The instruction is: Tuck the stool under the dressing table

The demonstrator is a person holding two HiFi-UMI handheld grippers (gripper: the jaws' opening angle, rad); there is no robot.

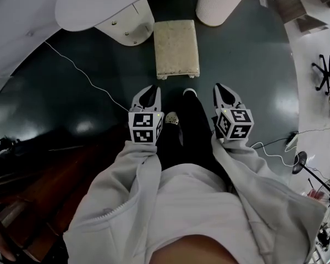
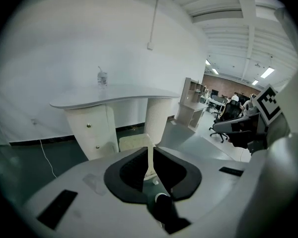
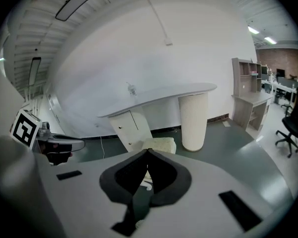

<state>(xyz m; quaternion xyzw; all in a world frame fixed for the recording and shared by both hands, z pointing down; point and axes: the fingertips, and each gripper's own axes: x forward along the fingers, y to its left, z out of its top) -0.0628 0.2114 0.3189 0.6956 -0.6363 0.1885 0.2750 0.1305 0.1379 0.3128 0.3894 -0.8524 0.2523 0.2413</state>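
Stool (image 1: 176, 48): soft-topped, stood half under tabletop (image 1: 93, 7); likely light, easily slid; best pushed at near rim. Left claw (image 1: 150, 91), right claw (image 1: 221, 89): both closed, holding nothing.

Head view tally:
- stool (image 1: 176, 48): 1, at 12 o'clock
- dressing table (image 1: 93, 4): 1, on 1 drawer cabinet (image 1: 126, 29) and 1 ribbed column (image 1: 219, 3)
- cabinet knobs (image 2: 88, 126): 2
- bottle (image 2: 102, 78) on tabletop: 1
- grippers: 2, left gripper (image 1: 150, 89) and right gripper (image 1: 221, 88)
- marker cubes (image 1: 145, 127): 2
- white floor cable (image 1: 77, 67): 1, at 9 o'clock
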